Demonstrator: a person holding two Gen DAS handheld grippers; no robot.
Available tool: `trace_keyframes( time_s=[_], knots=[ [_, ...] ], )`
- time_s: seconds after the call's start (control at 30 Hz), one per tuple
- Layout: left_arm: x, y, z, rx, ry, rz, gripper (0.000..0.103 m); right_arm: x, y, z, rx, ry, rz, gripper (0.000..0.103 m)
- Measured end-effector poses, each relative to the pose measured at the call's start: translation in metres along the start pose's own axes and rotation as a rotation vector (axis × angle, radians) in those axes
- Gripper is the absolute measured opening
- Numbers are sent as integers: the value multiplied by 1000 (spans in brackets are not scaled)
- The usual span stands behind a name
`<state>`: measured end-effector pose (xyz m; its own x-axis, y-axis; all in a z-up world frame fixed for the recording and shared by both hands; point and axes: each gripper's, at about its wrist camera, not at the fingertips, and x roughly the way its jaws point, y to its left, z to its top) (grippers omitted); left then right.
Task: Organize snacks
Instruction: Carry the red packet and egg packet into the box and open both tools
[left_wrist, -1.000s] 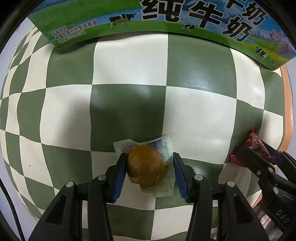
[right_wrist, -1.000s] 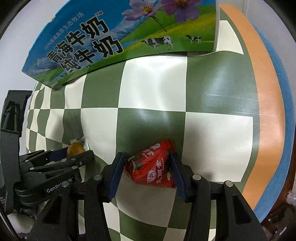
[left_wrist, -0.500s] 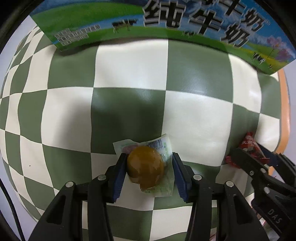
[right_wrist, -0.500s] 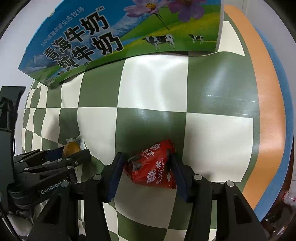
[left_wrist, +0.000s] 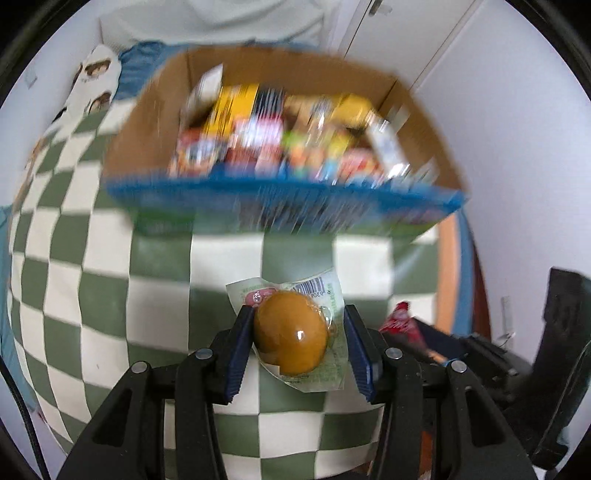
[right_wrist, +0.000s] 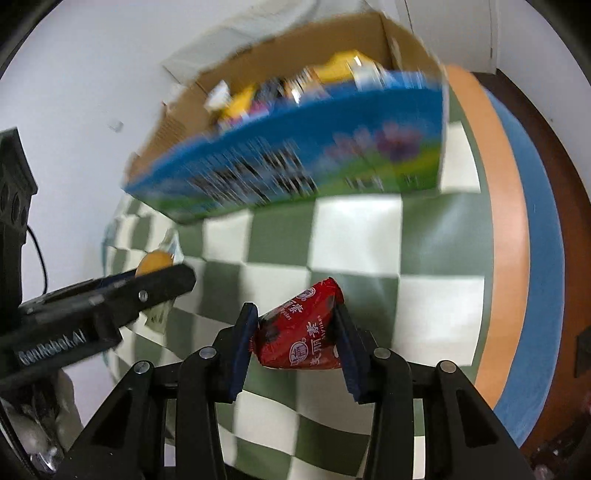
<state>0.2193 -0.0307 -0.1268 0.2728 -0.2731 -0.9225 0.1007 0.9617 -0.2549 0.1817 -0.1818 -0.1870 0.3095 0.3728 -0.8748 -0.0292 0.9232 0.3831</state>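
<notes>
My left gripper (left_wrist: 297, 338) is shut on a packaged brown egg (left_wrist: 291, 331) in a clear wrapper, held above the green-and-white checked tablecloth (left_wrist: 166, 266). My right gripper (right_wrist: 295, 339) is shut on a red snack packet (right_wrist: 301, 341), also lifted off the cloth. An open milk carton box (left_wrist: 284, 210) with a blue printed front stands ahead, holding several colourful snack packs (left_wrist: 280, 133). It also shows in the right wrist view (right_wrist: 295, 173). The left gripper (right_wrist: 147, 291) appears at the left of the right wrist view, and the red packet (left_wrist: 400, 321) shows at the right of the left wrist view.
The cloth's orange and blue border (right_wrist: 517, 229) runs along the table's right edge, with dark wood (right_wrist: 576, 206) beyond. White walls and cabinet doors (left_wrist: 461, 66) stand behind the box. A printed cushion (left_wrist: 92, 85) lies at the far left.
Both grippers have risen and tilted up with their snacks. The box, seen earlier only as its printed front, now shows its open top and contents, blurred by motion.
</notes>
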Motion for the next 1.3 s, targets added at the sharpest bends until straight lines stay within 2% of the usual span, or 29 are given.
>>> trace_keyframes(
  time_s=[0.1, 0.23, 0.33, 0.43, 0.6, 0.8, 0.83, 0.87, 0.93, 0.97, 1.0, 1.03, 1.07, 1.3],
  knots=[
    [-22, -4, 27, 15, -46, -21, 45, -27, 10, 25, -13, -57, 46, 44],
    [-30, -8, 72, 30, -86, 3, 45, -53, 25, 71, -42, -143, 74, 44],
    [-23, -1, 114, 45, -90, 59, 45, -61, 29, 117, -73, -202, 50, 44],
    [-2, 16, 151, 32, -62, 114, 45, -53, 28, 154, -95, -214, 11, 44],
    [39, 47, 196, 2, 14, 191, 45, -8, 9, 216, -62, -140, -47, 44],
    [87, 80, 221, -66, 115, 217, 46, 47, -13, 255, 2, -20, -62, 45],
    [92, 83, 223, -71, 132, 214, 47, 57, -16, 259, 12, 10, -71, 50],
    [97, 86, 224, -77, 145, 222, 47, 64, -19, 261, 23, 35, -83, 66],
    [102, 89, 226, -82, 149, 230, 50, 77, -24, 263, 38, 74, -119, 82],
    [104, 91, 226, -87, 150, 236, 58, 80, -23, 263, 30, 80, -125, 82],
    [106, 92, 226, -92, 155, 236, 77, 81, -21, 261, 20, 84, -138, 83],
    [109, 94, 226, -98, 161, 237, 86, 82, -19, 260, 9, 89, -154, 89],
    [110, 96, 226, -104, 161, 235, 92, 83, -15, 259, -6, 92, -186, 100],
    [115, 95, 207, -97, 166, 241, 92, 81, -9, 248, -55, 88, -266, 101]
  ],
)
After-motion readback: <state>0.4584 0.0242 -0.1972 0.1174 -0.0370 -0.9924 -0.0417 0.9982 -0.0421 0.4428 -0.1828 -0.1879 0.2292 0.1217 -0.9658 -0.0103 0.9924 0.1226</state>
